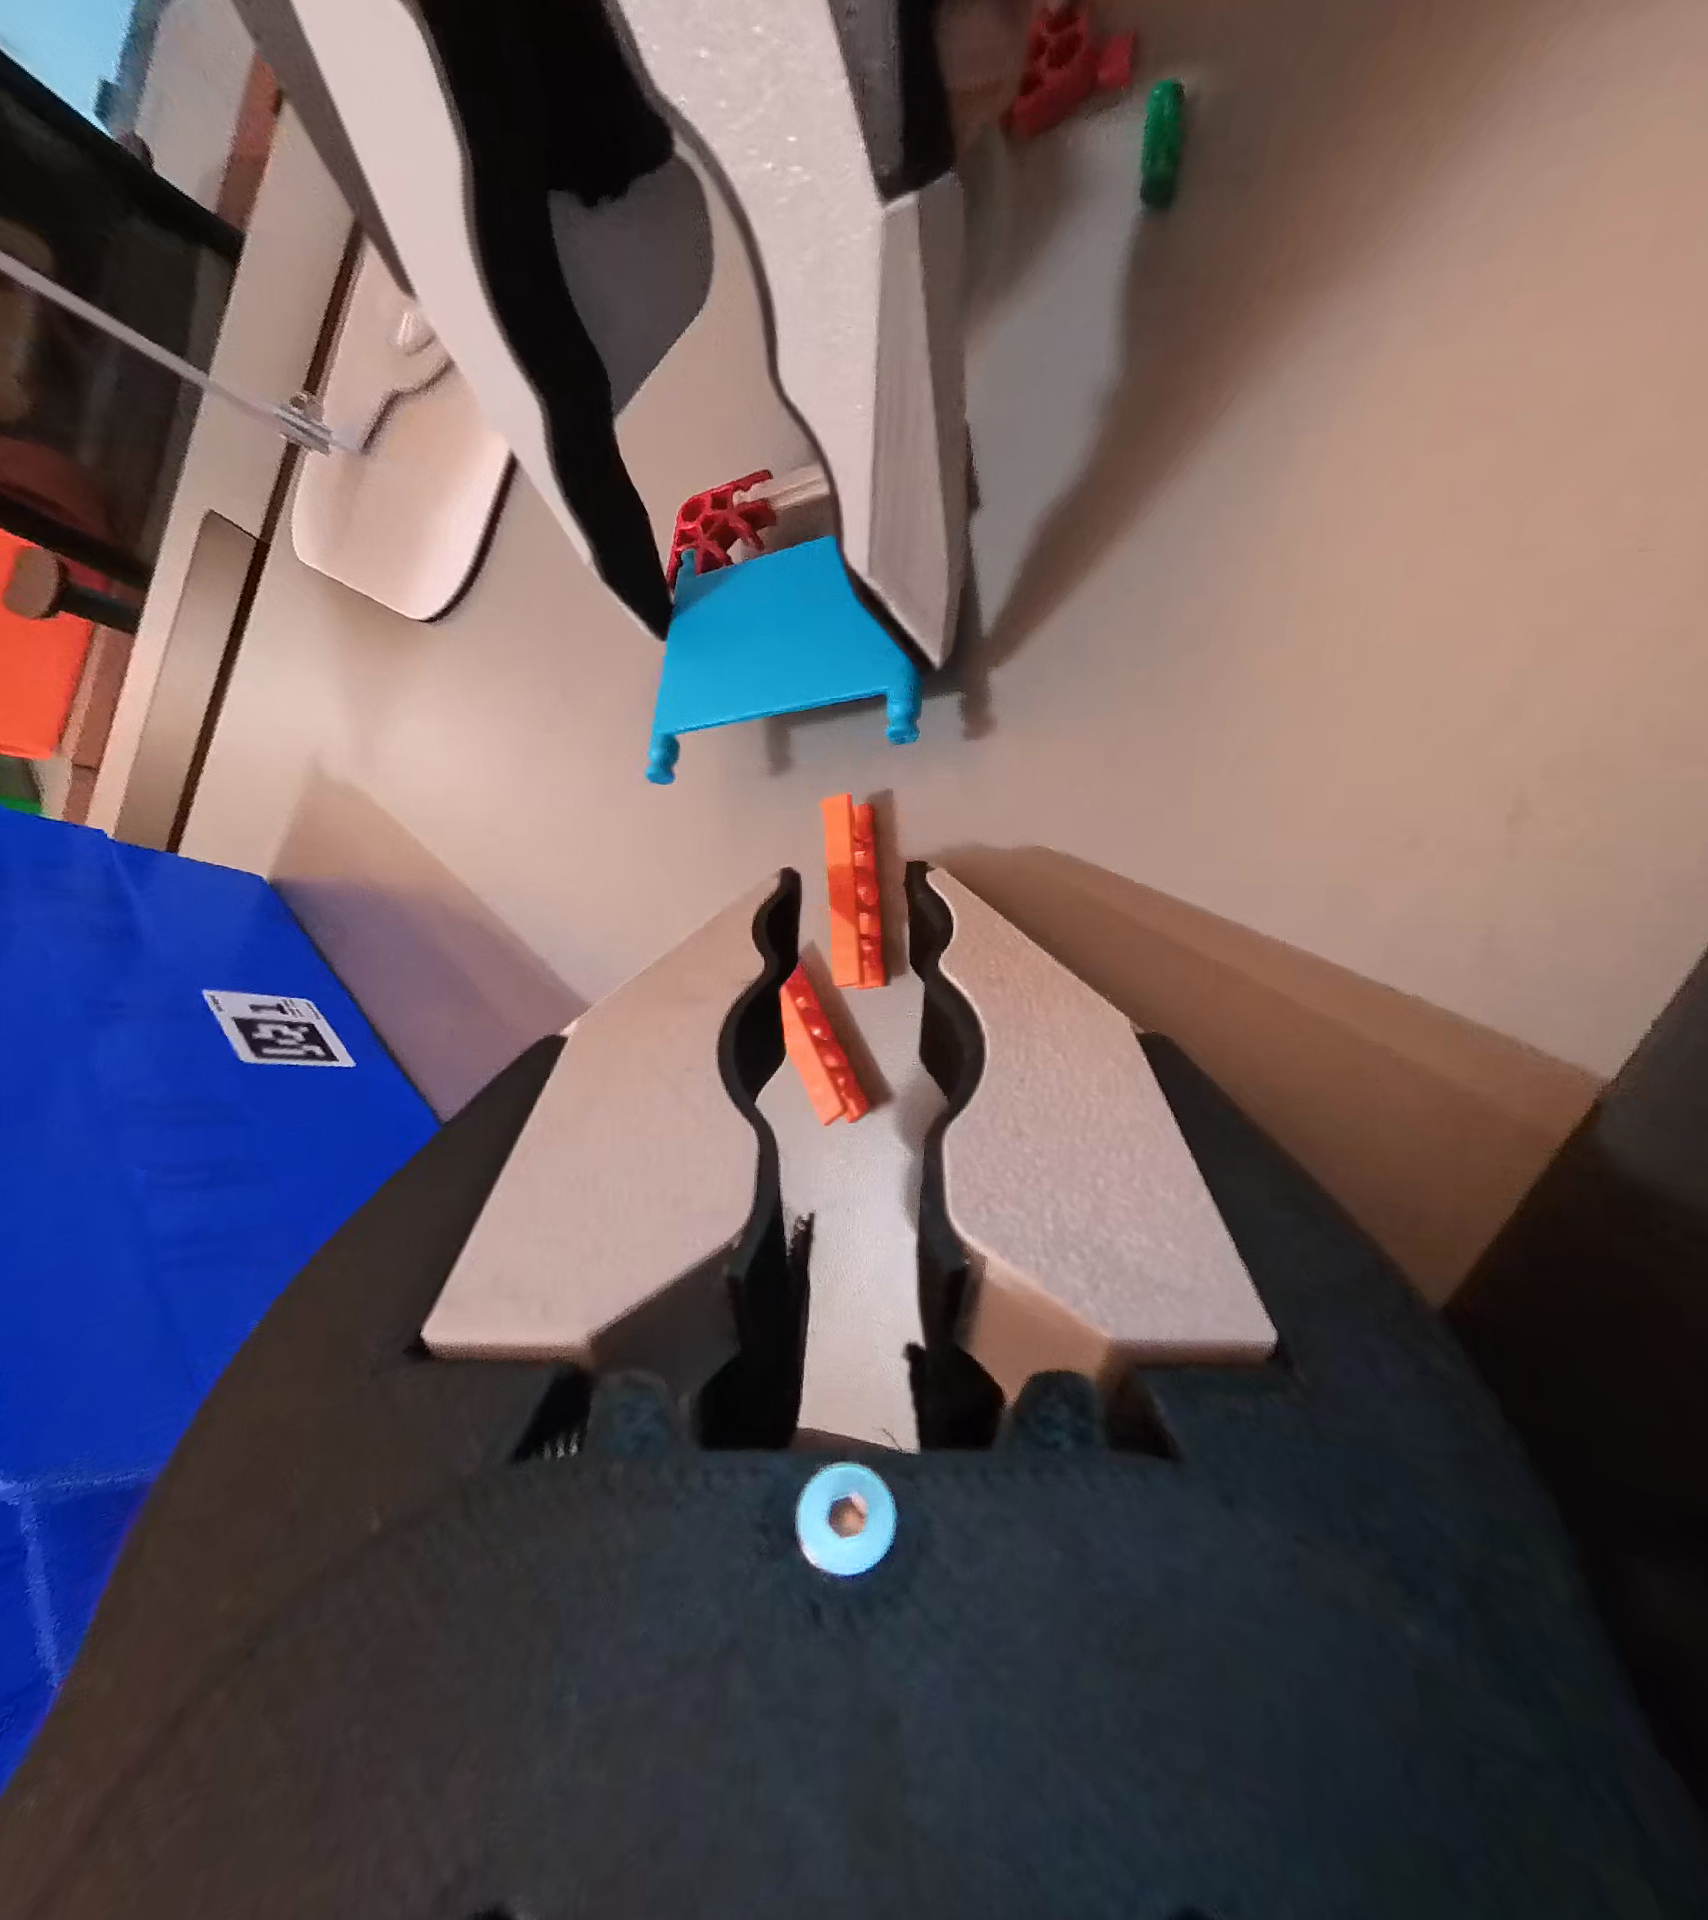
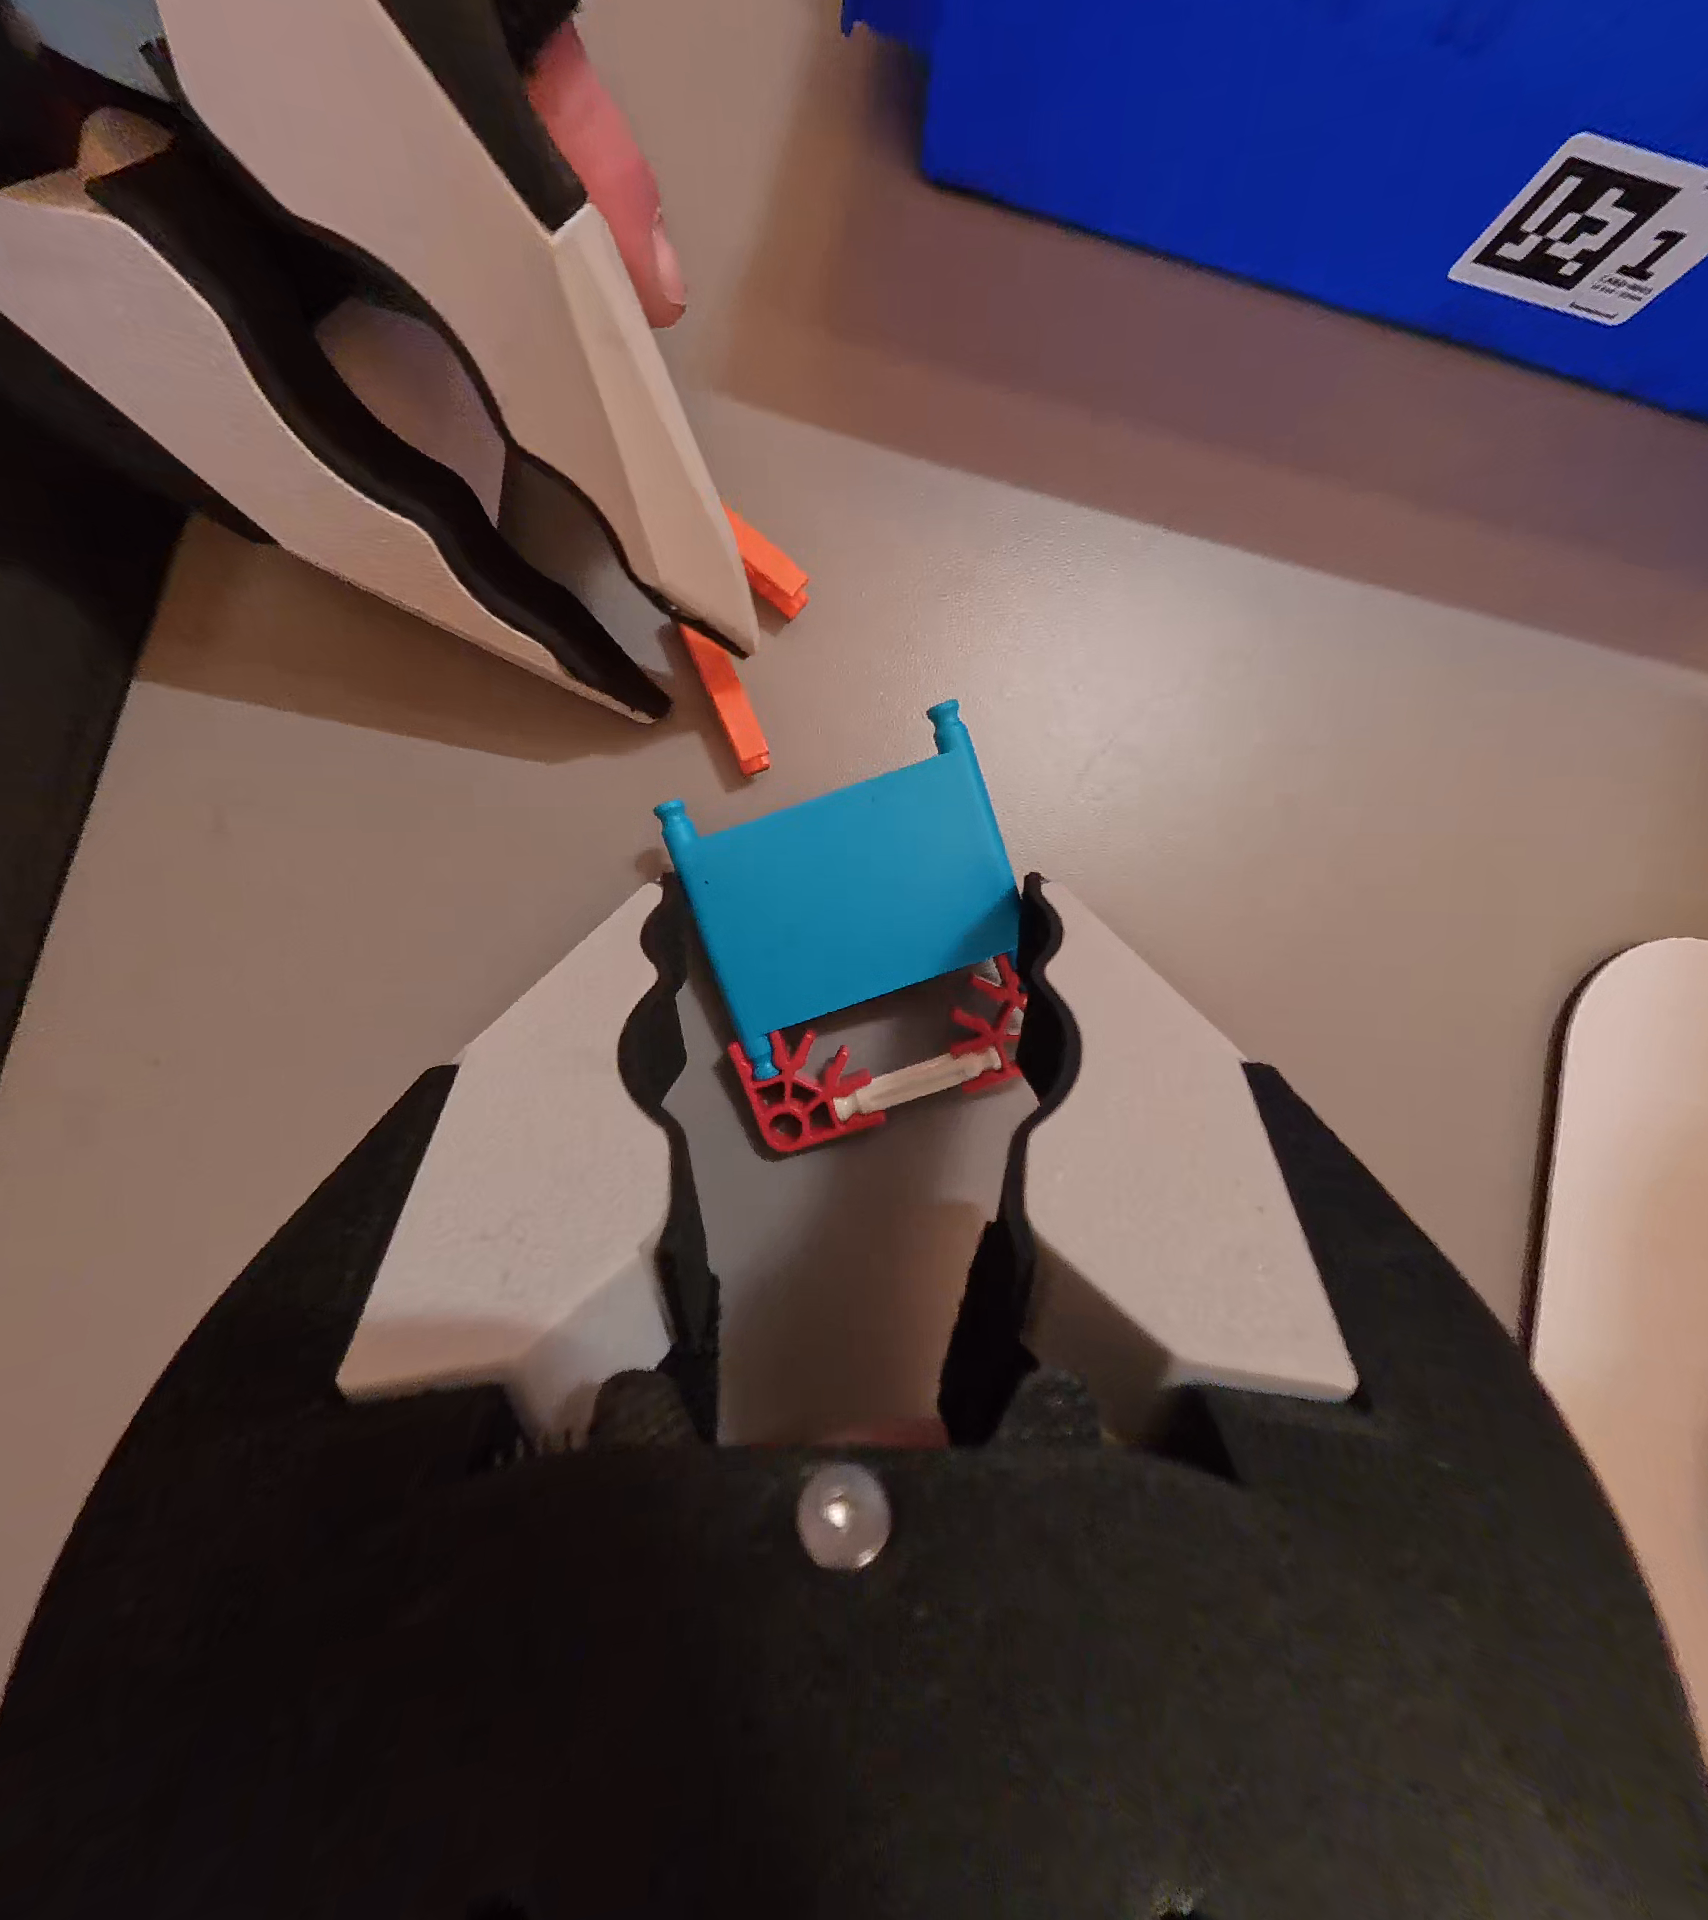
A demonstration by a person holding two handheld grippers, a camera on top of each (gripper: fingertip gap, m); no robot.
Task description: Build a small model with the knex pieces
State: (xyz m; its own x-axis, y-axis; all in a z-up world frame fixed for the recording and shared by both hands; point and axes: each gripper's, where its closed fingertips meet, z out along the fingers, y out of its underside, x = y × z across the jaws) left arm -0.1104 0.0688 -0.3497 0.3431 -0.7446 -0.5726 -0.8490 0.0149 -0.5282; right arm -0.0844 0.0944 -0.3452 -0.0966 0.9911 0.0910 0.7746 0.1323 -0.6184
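Note:
My right gripper (image 2: 848, 891) is shut on a blue panel (image 2: 845, 894), gripping it by its side edges. Two red connectors (image 2: 793, 1101) joined by a white rod (image 2: 917, 1086) hang on the panel's near end. In the left wrist view the right gripper (image 1: 796, 639) holds the panel (image 1: 777, 644) slightly above the beige table (image 1: 1349, 520). My left gripper (image 1: 852, 878) is narrowly open, its fingertips on either side of an orange strip (image 1: 860, 894) lying on the table. A second orange strip (image 1: 824, 1044) lies farther back between the fingers. The left gripper (image 2: 704, 675) stands just beyond the panel.
A blue bin (image 1: 102, 1091) with a tag sticker stands beside my left gripper and also shows in the right wrist view (image 2: 1349, 156). A red piece (image 1: 1068, 73) and a green piece (image 1: 1162, 140) lie farther off. A white board (image 2: 1681, 1195) lies nearby. The table edge (image 2: 133, 644) is close. My hands' fingertips stand some 5 centimetres from each other. The green piece (image 1: 1162, 140) is about 10 centimetres from my right fingertips.

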